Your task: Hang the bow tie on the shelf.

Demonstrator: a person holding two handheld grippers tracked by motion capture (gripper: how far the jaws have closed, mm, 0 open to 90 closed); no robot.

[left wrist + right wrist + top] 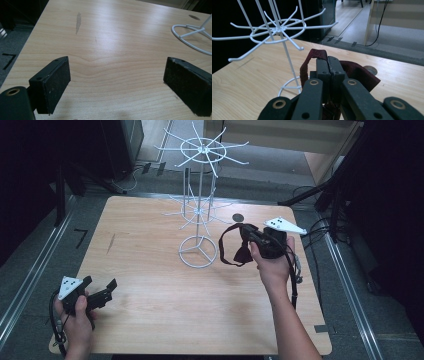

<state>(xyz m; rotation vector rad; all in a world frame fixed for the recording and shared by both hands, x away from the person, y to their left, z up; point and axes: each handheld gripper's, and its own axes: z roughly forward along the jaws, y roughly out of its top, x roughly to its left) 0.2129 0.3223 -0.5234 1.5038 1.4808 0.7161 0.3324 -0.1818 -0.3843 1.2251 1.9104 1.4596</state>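
A dark red bow tie with a looped strap hangs from my right gripper, just right of the white wire hook rack. In the right gripper view the jaws are shut on the red strap, and the right gripper points at the rack's lower ring of hooks. My left gripper rests at the table's near left corner with its jaws wide apart. In its own view the left gripper holds nothing, over bare wood.
The rack stands on a round wire base mid-table, its edge visible as the base ring. A dark round hole sits in the wooden table behind the right hand. Cables and dark stands lie on the floor around.
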